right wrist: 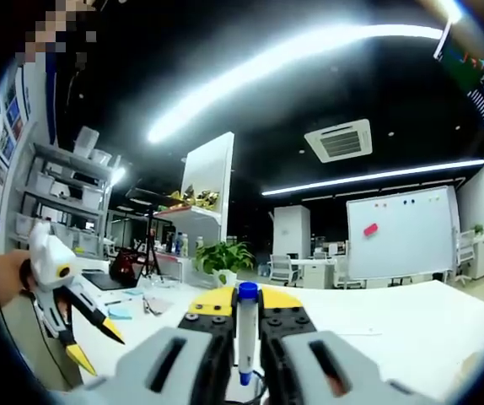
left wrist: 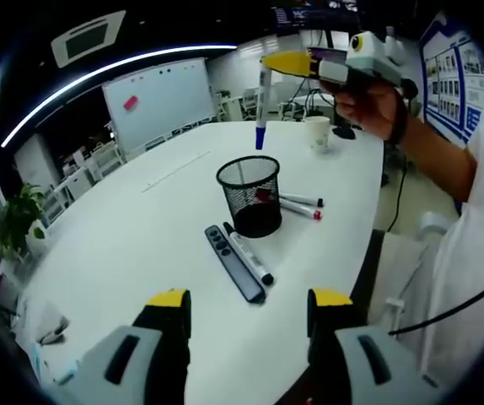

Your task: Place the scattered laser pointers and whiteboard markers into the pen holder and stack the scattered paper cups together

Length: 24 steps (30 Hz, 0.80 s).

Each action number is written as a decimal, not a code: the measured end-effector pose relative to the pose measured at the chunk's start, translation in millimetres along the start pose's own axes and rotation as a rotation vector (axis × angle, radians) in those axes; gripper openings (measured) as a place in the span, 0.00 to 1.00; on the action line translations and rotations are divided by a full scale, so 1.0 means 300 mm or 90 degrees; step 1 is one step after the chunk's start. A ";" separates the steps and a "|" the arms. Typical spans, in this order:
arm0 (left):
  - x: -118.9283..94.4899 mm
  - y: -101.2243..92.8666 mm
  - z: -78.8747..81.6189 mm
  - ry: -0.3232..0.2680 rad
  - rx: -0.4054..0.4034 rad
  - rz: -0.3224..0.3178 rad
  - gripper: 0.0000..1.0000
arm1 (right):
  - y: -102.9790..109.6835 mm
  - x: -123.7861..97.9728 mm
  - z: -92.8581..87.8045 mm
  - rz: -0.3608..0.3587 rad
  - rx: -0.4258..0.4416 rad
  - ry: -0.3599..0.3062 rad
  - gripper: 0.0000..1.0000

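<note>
Right hand-held gripper (right wrist: pixel 247 325): jaws clamped on a blue-capped whiteboard marker (right wrist: pixel 246 333), which is held upright between them. In the left gripper view that same marker (left wrist: pixel 261 110) is seen hanging cap-down above the black mesh pen holder (left wrist: pixel 251 196), not yet inside it; the right hand-held gripper (left wrist: pixel 286 62) is carried by a person's hand (left wrist: pixel 373 103).

Left hand-held gripper (left wrist: pixel 249 314): jaws apart, nothing between them, held low over the white table (left wrist: pixel 132 245). It is also seen at the left of the right gripper view (right wrist: pixel 90 333), jaws spread.

On the table just beside the holder a black laser pointer (left wrist: pixel 234 263) and a black marker (left wrist: pixel 249 257) are laid side by side. Two more markers, one red-capped (left wrist: pixel 299 208), lie on the holder's other side. A paper cup (left wrist: pixel 318 132) stands farther off near the table edge.
</note>
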<state>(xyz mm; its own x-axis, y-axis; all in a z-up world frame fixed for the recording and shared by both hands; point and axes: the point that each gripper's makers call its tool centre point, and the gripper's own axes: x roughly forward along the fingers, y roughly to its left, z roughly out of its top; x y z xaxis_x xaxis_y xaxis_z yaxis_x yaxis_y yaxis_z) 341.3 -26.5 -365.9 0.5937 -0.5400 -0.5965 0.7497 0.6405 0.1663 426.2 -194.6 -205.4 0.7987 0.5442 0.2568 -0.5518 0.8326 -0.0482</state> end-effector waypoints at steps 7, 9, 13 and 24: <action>0.001 -0.001 -0.004 0.002 0.000 -0.001 0.56 | 0.002 -0.003 0.007 0.002 -0.006 -0.011 0.10; 0.000 -0.002 -0.004 0.002 0.000 -0.001 0.56 | 0.004 -0.001 0.003 0.004 -0.009 -0.009 0.10; -0.002 0.001 -0.006 0.002 -0.001 0.000 0.56 | 0.008 0.003 -0.014 0.006 -0.010 -0.003 0.10; 0.000 -0.004 -0.013 0.004 -0.002 -0.003 0.56 | 0.012 0.008 -0.023 0.007 -0.016 -0.002 0.10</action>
<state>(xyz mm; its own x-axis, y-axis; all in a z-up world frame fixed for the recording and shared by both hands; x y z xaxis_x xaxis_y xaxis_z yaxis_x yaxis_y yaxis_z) 339.4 -25.2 -369.1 0.5889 -0.5396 -0.6016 0.7512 0.6400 0.1613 427.8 -189.6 -211.6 0.7919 0.5526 0.2598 -0.5540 0.8291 -0.0752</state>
